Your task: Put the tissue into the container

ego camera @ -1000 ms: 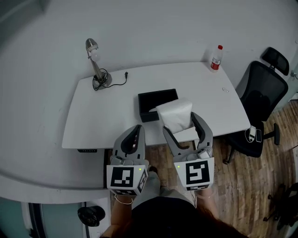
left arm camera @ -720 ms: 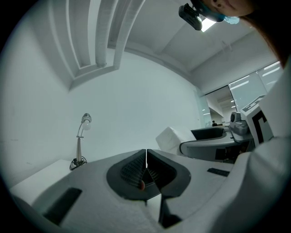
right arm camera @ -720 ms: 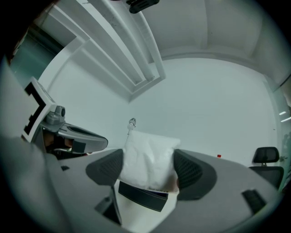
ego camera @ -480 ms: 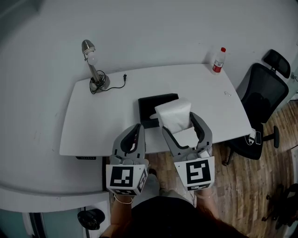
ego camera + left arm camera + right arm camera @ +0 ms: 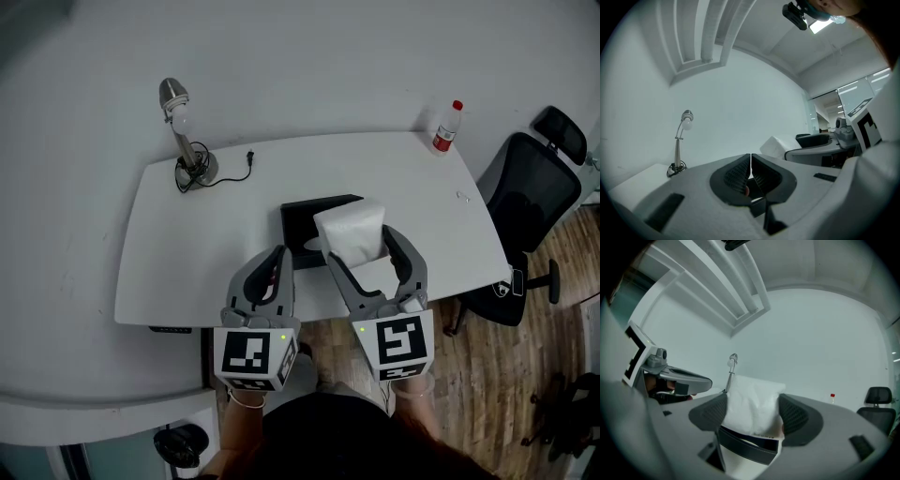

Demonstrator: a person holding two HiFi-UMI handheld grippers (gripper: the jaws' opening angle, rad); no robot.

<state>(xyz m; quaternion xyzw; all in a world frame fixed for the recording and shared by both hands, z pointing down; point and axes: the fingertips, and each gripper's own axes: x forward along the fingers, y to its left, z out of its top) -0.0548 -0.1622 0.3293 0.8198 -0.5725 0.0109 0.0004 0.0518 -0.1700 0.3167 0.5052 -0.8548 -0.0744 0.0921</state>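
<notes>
A white pack of tissue (image 5: 352, 232) is held up between the jaws of my right gripper (image 5: 366, 246), which is shut on it; in the right gripper view the tissue (image 5: 753, 404) fills the gap between the pads. It hangs over the near right corner of a black open container (image 5: 314, 216) on the white table (image 5: 197, 234). My left gripper (image 5: 274, 267) hovers at the table's near edge, left of the container, with its jaws closed together and nothing between them (image 5: 750, 165).
A silver desk lamp (image 5: 183, 131) with a loose cable stands at the table's back left. A small bottle with a red cap (image 5: 446, 127) stands at the back right corner. A black office chair (image 5: 530, 197) sits right of the table on a wooden floor.
The view has shifted slightly; both grippers keep their pose and the tissue stays held over the container's near right corner.
</notes>
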